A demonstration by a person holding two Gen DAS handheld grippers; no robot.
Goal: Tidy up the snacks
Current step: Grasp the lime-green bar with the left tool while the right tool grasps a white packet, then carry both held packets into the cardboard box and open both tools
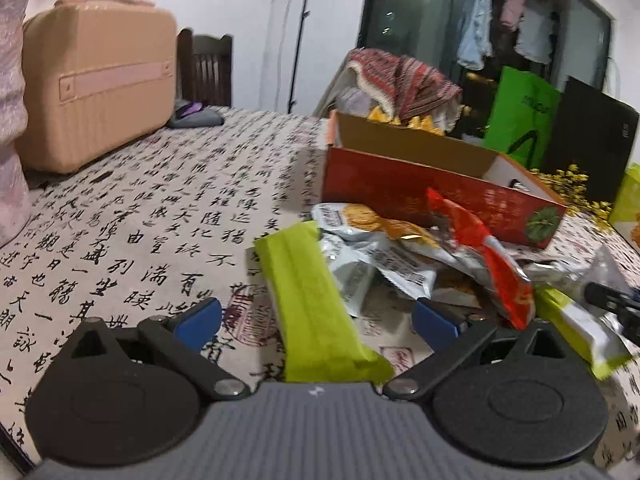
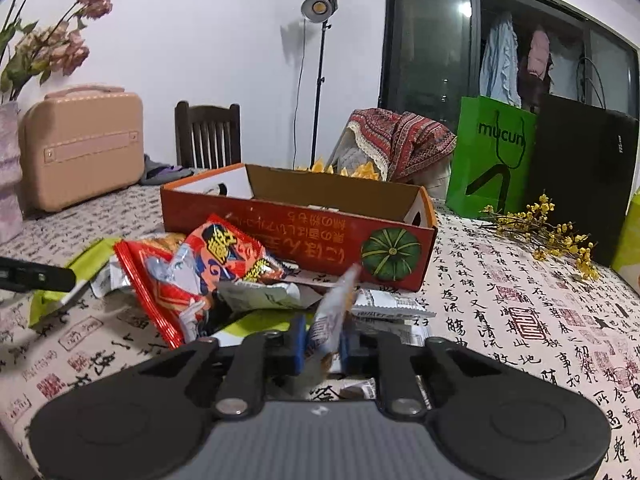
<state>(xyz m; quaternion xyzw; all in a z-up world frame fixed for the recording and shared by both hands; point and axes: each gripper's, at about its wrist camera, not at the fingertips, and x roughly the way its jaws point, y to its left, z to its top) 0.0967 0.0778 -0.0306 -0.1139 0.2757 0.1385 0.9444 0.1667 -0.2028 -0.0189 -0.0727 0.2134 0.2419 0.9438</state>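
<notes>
Left gripper (image 1: 316, 322), bottom centre of left wrist view, jaws spread wide, blue pads either side of a lime-green snack pack (image 1: 310, 304); pack lies flat on the calligraphy tablecloth (image 1: 140, 240) between the pads, not touching either.

Right of it, mid-frame, a loose pile: silver chip bag (image 1: 360, 220), red-orange snack bag (image 1: 492, 264), second lime-green and white pack (image 1: 580, 332) at right edge. Red cardboard box (image 1: 420, 188) with pumpkin picture sits just behind the pile, open top.

Right gripper (image 2: 323, 346), lower centre of right wrist view, jaws narrow, clamped on a small white-orange snack packet (image 2: 334, 316) standing upright between the pads, blurred. Red box (image 2: 296, 228) directly behind, centre frame.

Red snack bag (image 2: 224, 256) and red-edged pack (image 2: 156, 296) at centre left, white wrapped bar (image 2: 390, 306) just right of the held packet.

Beige case (image 2: 82, 148) at left, green paper bag (image 2: 492, 160) upper right, yellow flower sprig (image 2: 544, 232) right.
</notes>
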